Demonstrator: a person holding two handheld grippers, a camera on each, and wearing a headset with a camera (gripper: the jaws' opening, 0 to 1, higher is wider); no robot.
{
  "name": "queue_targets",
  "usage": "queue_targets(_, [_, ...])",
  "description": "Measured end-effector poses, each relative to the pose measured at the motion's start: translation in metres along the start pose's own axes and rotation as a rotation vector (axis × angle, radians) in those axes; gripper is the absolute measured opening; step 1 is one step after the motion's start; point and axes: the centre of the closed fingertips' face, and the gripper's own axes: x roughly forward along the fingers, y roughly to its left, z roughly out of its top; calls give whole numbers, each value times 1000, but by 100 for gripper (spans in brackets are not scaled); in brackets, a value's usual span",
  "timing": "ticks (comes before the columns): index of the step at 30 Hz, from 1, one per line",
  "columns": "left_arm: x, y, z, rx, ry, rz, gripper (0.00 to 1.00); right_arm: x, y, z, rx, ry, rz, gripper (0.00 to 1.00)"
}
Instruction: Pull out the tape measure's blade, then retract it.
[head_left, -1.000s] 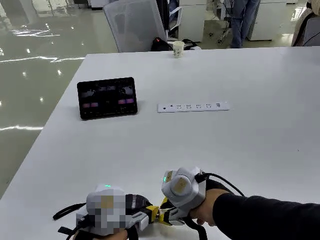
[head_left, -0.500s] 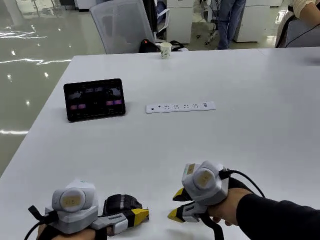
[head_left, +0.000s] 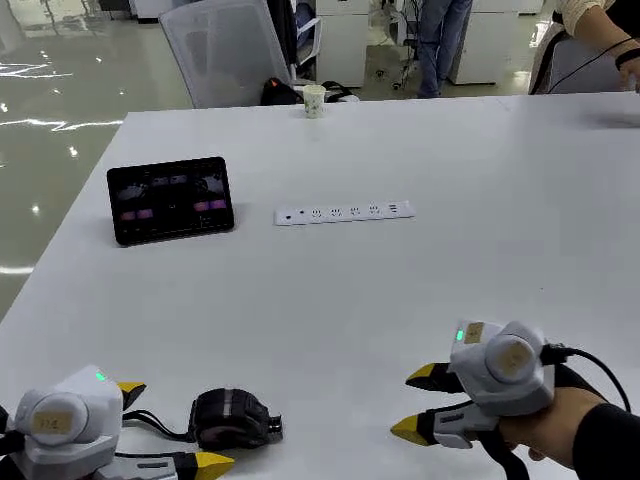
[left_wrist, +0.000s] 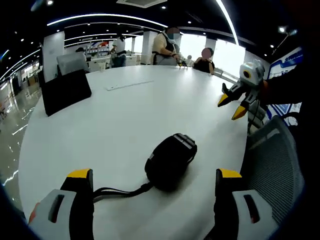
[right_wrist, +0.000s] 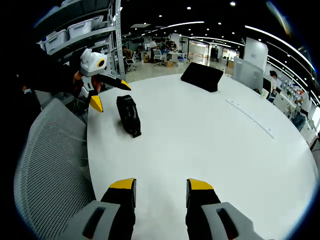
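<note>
Tape measure (head_left: 235, 418): rigid case, likely weighty; I'd grip its flanks.
Left gripper (head_left: 172, 425): jaws apart, empty.
Right gripper (head_left: 414, 403): jaws apart, empty.

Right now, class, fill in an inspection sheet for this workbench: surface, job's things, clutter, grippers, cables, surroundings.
Surface: white table, smooth.
Job's things: black tape measure lying on the table, no blade seen out.
Clutter: tablet, power strip, paper cup at the far edge.
Grippers: left gripper open, facing the tape measure; right gripper open, empty.
Cables: black strap trails from the tape measure; a cable leaves the right gripper.
Surroundings: grey chair, glossy floor, people beyond.
</note>
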Motion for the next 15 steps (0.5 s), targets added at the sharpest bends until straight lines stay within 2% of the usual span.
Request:
queue_targets(4, [-10,4,-5,-28,10,-32,99,-20,-7,-11,24,1,-29,43])
queue_targets(6, [-16,6,-12,3,44,-27,99,-30,-14,-18,50,2,-50,46])
queue_targets(8, [-22,6,-15,8,53,-39,99,-38,-18,-25,72,-16,-61,49])
queue_targets(10, [-26,9,-17,9,57,-32,99,-42,-21,-33,85,-26,-68,52])
queue_targets(12, [-31,12,-21,19,68,-24,99,-45,-22,-45,99,-14,-74,56])
queue_targets(15, [-37,16,-22,30,66,-10,99,-54,-22,-53,108,-12,-81,62])
